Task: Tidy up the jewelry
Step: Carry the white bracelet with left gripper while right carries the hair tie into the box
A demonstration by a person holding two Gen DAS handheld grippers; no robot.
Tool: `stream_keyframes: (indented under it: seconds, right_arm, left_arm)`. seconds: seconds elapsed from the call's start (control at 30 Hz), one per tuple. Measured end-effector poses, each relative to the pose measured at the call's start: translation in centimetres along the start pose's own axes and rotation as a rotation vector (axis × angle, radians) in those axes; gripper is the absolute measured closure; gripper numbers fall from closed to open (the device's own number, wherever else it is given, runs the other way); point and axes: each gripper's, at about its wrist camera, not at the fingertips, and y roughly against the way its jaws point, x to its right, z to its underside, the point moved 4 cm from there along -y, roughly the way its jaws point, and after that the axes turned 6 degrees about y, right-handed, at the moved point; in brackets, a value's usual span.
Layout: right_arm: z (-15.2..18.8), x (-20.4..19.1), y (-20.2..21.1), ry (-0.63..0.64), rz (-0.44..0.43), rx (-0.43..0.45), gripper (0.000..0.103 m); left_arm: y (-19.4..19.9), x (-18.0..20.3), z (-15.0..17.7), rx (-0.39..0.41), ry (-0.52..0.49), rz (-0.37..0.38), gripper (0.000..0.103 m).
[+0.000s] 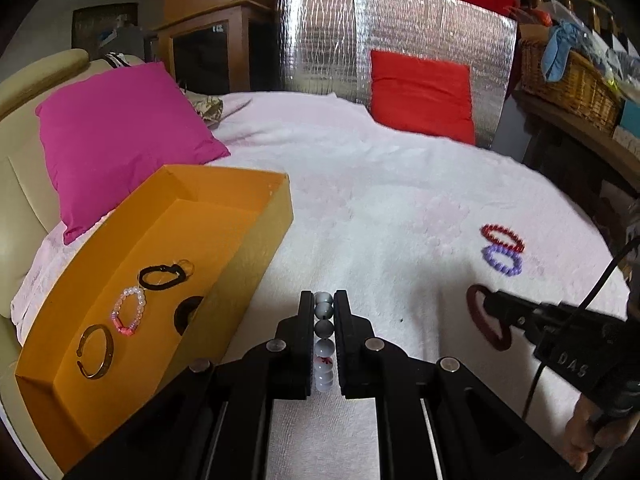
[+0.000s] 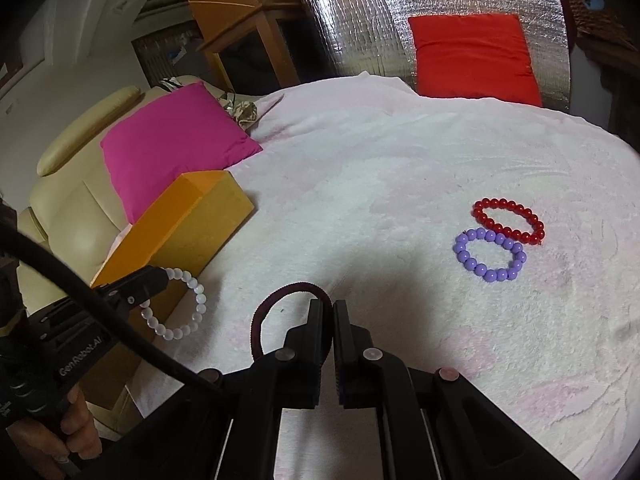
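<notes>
In the left wrist view, the left gripper (image 1: 323, 300) at lower centre pinches a white bead bracelet (image 1: 323, 344) beside the orange cardboard box (image 1: 224, 280); "DAS" marks the right gripper (image 1: 486, 304). In the right wrist view, that gripper's jaws clamp a dark maroon ribbed band (image 2: 280, 296) at lower centre, glossy red (image 2: 508, 220) and purple bracelets (image 2: 490, 256) lie on the fluffy white blanket (image 2: 380, 184) at right, and "GenRobot.AI" reads lower left.

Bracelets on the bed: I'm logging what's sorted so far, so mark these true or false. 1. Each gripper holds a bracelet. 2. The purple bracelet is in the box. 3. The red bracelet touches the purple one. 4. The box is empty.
1. True: left gripper shut on the white bead bracelet, right gripper on the dark maroon bracelet.
2. False: the purple bracelet lies on the blanket.
3. True: the red bracelet touches it.
4. False: the orange box holds several bracelets.
</notes>
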Motion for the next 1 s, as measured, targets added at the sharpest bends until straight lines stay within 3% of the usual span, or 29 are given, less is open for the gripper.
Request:
stream_keyframes:
  seconds: [0.23,0.47,0.8,1.0]
  right_arm:
    - [0.2,-1.2,0.4,0.043,0.026,0.024,0.098]
    - [-1.5,-4.1,0.6,0.106,-0.004,0.054,0.098]
    - [-4.9,-13.2,-1.8,0.149,-0.181,0.062,0.097]
    - [-5.2,-19.3,-4.0,0.220,-0.258,0.020,0.097]
  left_arm:
    - [2.6,-1.7,-1.1,0.096,0.073,0.007,0.093]
    - [4.4,-5.6,-2.0,0.179,0.130,-0.056,0.093]
    - [6.2,-15.6,-1.6,0.208,0.308,-0.168,0.093]
    - [5.9,-20.9,-0.3,0.162,0.445,-0.131,0.094]
